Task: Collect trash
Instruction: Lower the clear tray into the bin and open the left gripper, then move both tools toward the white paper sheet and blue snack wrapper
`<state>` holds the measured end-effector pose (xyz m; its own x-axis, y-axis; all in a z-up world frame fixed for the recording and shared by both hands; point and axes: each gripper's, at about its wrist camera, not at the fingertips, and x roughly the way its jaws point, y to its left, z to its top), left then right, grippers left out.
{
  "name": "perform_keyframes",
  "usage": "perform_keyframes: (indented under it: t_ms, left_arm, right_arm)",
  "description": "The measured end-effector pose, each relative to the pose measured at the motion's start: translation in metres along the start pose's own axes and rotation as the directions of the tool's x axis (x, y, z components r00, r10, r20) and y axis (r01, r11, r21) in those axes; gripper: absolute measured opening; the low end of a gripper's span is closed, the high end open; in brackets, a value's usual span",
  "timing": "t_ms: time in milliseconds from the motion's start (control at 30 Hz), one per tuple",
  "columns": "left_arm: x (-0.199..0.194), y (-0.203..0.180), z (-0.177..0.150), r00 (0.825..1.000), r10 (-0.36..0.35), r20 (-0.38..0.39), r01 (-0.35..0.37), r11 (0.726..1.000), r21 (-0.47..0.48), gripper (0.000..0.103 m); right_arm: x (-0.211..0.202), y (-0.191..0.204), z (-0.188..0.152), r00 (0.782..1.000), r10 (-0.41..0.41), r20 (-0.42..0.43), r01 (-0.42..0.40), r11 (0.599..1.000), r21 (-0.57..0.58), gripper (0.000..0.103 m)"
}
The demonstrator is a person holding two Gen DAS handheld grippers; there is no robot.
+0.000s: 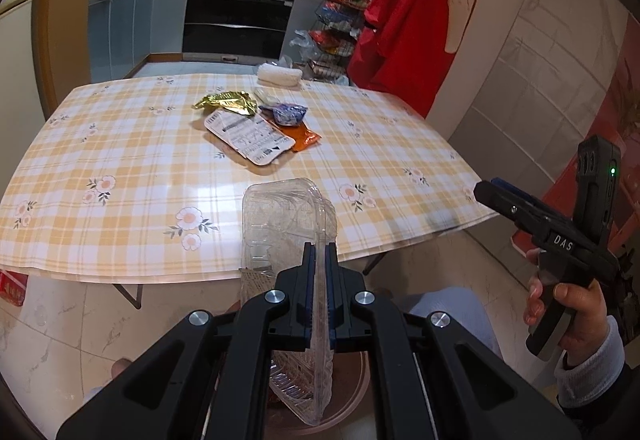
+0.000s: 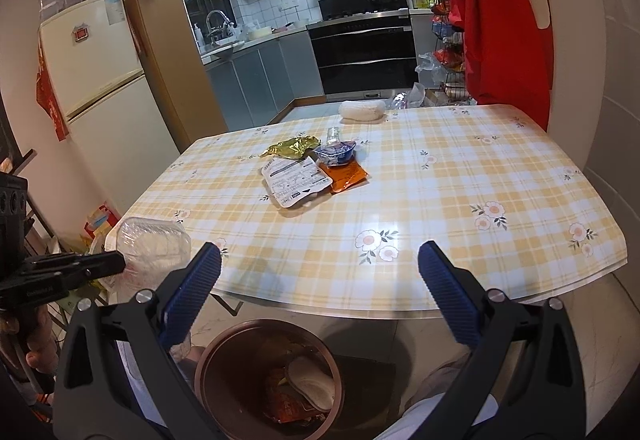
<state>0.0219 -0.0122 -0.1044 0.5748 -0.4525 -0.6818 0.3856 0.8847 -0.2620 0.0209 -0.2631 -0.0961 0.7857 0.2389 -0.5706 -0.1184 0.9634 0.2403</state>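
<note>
Left tool [image 1: 319,260] is pinched tight on the clear plastic clamshell [image 1: 288,215], holding it up at the near table [image 1: 120,167] edge, above the brown bin [image 2: 272,372] on the floor. Mid-table, the pile waits: gold wrapper [image 2: 294,146], white printed tray [image 2: 298,181], blue-and-white cup [image 2: 335,153] resting on the orange sachet [image 2: 347,175], all touching or overlapping. A white rolled cloth [image 2: 362,109] sits at the far edge. Right tool [image 2: 319,272] hangs with jaws spread wide, nothing between them, over the bin, which already holds wrappers.
</note>
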Motion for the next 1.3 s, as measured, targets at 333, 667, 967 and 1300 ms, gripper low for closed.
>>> perform_keyframes:
  t_ms: [333, 667, 967, 1300]
  left_arm:
    - [0.005, -0.009, 0.0, 1.0, 0.003, -0.007, -0.002, 1.0, 0.026, 0.057]
    - [0.002, 0.016, 0.009, 0.994, 0.101, 0.032, -0.1, 0.994, -0.041, 0.083]
    - [0.01, 0.048, 0.036, 0.983, 0.179, 0.041, -0.178, 0.983, -0.037, 0.085]
    - [0.064, 0.08, 0.071, 0.984, 0.18, -0.014, -0.18, 0.982, -0.056, 0.085]
  right_arm:
    - [0.003, -0.007, -0.004, 1.0, -0.004, -0.012, 0.004, 1.0, 0.016, 0.097]
    - [0.009, -0.01, -0.006, 1.0, -0.016, -0.025, 0.016, 1.0, 0.014, 0.097]
    - [0.028, -0.018, -0.003, 0.997, -0.052, -0.056, 0.051, 0.999, -0.01, 0.097]
    - [0.085, -0.033, 0.02, 0.991, -0.093, -0.101, 0.089, 0.995, -0.04, 0.097]
